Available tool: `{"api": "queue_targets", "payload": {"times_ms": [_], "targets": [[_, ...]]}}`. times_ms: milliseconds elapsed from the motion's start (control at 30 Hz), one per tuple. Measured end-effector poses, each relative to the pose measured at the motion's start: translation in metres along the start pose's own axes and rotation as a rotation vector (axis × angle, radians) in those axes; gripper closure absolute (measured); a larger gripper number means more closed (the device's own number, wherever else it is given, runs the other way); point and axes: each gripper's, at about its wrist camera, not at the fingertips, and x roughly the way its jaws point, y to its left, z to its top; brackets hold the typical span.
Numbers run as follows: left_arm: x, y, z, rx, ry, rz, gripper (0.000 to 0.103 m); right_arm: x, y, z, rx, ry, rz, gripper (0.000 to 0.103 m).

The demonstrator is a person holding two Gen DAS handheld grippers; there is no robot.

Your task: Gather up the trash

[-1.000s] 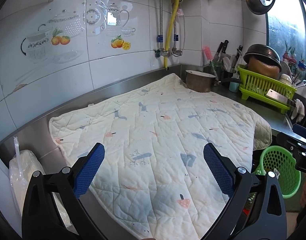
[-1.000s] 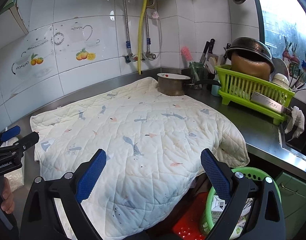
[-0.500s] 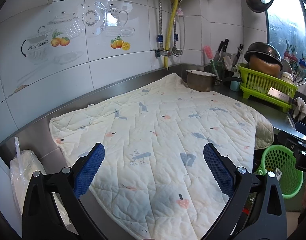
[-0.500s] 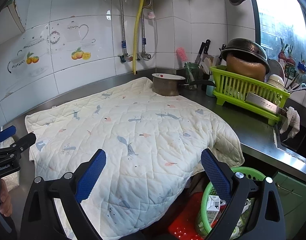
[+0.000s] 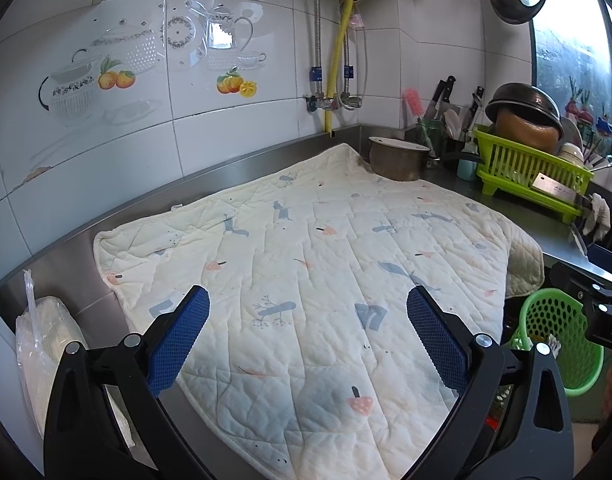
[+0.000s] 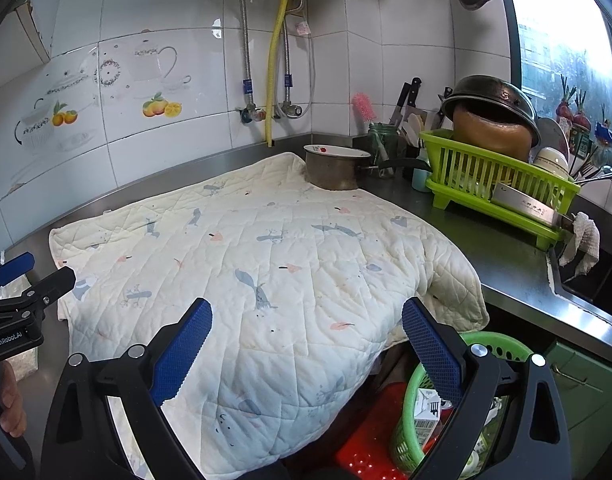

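Views barely shifted, quilted mat (image 5: 325, 280) covering steel counter (image 6: 517, 264)

The quilt (image 6: 266, 272) hides most of the green basket (image 6: 409, 432); its contents look like cartons, perhaps.

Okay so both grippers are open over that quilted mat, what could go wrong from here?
Possible risks:
1. The quilted mat overhangs the counter edge above the green basket; snagging it could drag it down, probably pulling the metal pot standing at its far corner.
2. No loose trash shows on the mat, so either open gripper, left or right, may pinch fabric instead.
3. The basket already holds a carton; reaching in might tip it.
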Motion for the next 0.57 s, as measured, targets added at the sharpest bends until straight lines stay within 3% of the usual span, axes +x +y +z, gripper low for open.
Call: {"api": "queue_targets", "payload": {"times_ms": [567], "targets": [[0.0015, -0.0003, -0.0001, -0.006, 0.001, 0.006, 0.005, -0.0005, 0.0025, -0.0007, 0.007, 0.001, 0.001, 0.010]]}}
